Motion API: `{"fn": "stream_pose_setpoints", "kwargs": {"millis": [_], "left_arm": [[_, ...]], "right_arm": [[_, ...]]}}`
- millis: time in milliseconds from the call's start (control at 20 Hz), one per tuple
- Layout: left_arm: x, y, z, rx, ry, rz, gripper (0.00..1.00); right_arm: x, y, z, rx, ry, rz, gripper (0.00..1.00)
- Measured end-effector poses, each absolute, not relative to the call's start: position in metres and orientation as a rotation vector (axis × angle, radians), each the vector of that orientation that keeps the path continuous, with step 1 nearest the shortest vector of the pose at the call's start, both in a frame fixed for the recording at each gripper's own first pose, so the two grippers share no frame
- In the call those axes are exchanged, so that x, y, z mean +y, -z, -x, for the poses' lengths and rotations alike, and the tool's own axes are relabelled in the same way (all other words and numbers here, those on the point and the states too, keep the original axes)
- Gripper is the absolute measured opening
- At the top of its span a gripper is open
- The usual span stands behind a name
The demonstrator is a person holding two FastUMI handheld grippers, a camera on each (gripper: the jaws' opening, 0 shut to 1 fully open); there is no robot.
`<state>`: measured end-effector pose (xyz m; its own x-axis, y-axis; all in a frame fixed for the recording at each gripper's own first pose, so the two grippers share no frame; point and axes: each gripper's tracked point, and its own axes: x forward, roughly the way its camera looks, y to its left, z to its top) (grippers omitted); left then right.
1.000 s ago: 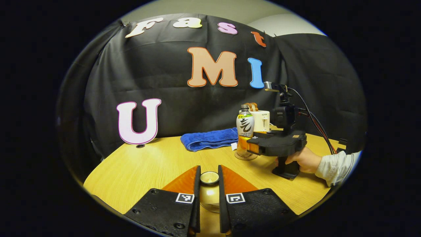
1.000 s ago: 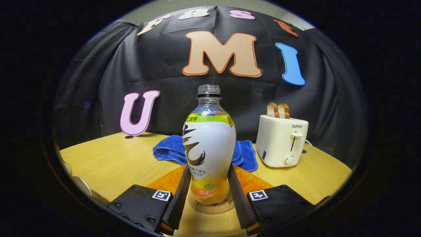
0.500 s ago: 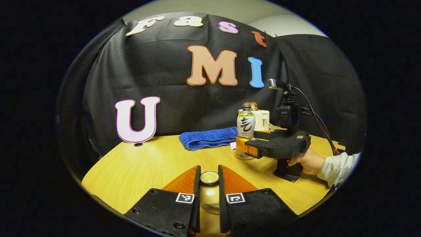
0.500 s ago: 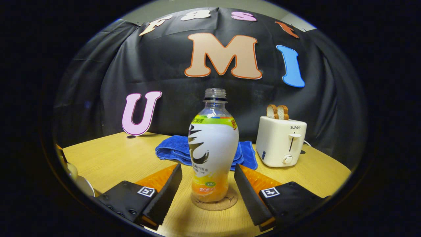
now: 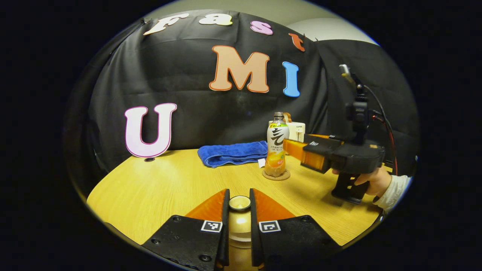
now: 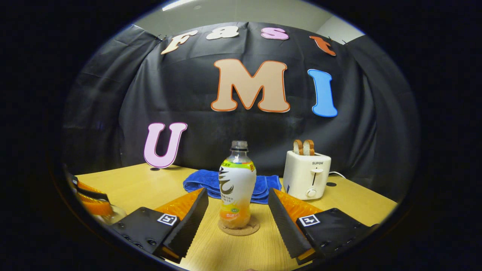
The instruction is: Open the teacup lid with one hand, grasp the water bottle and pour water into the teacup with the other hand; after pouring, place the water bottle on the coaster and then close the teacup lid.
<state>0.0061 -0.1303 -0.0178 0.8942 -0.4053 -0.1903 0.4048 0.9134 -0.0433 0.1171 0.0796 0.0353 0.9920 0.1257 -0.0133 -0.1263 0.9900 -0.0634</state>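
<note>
Left gripper [image 5: 239, 203]: fingers closed against the teacup lid [image 5: 240, 203], held low over the table [image 5: 158, 188].
Right gripper [image 6: 237, 210]: jaws wide apart, touching nothing, just short of the water bottle [image 6: 237, 188].
Water bottle: upright, uncapped neck up, standing on the coaster [image 6: 238, 228].
Writing: toaster [image 6: 307, 174] reads "SUPOR".

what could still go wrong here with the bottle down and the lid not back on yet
1. The left gripper pinches the teacup lid by its small knob; if the grip slips or the lid comes down off-centre, it could miss the cup's rim.
2. The uncapped water bottle stands on the small coaster, between the open right gripper's fingers; a sideways move while backing off might tip it and spill.
</note>
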Motion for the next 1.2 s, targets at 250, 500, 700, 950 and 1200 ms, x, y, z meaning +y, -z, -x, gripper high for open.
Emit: {"fn": "stream_pose_setpoints", "kwargs": {"millis": [250, 500, 700, 950, 1200], "left_arm": [[-0.138, 0.018, -0.002, 0.186, 0.437, -0.004, 0.21], [-0.137, 0.022, 0.004, 0.184, 0.435, -0.026, 0.21], [-0.134, 0.022, 0.005, 0.174, 0.424, -0.031, 0.27], [-0.124, -0.007, 0.005, 0.071, 0.363, -0.047, 0.73], [-0.093, -0.039, 0.011, -0.044, 0.224, -0.031, 0.93]], "right_arm": [[0.074, -0.063, -0.095, -0.044, -0.124, 0.021, 0.95], [0.069, -0.064, -0.087, -0.040, -0.121, 0.006, 0.99], [0.073, -0.064, -0.079, -0.038, -0.133, -0.005, 0.99], [0.085, -0.065, -0.058, -0.030, -0.160, -0.027, 1.00], [0.094, -0.052, -0.024, -0.009, -0.160, -0.059, 1.00]]}}
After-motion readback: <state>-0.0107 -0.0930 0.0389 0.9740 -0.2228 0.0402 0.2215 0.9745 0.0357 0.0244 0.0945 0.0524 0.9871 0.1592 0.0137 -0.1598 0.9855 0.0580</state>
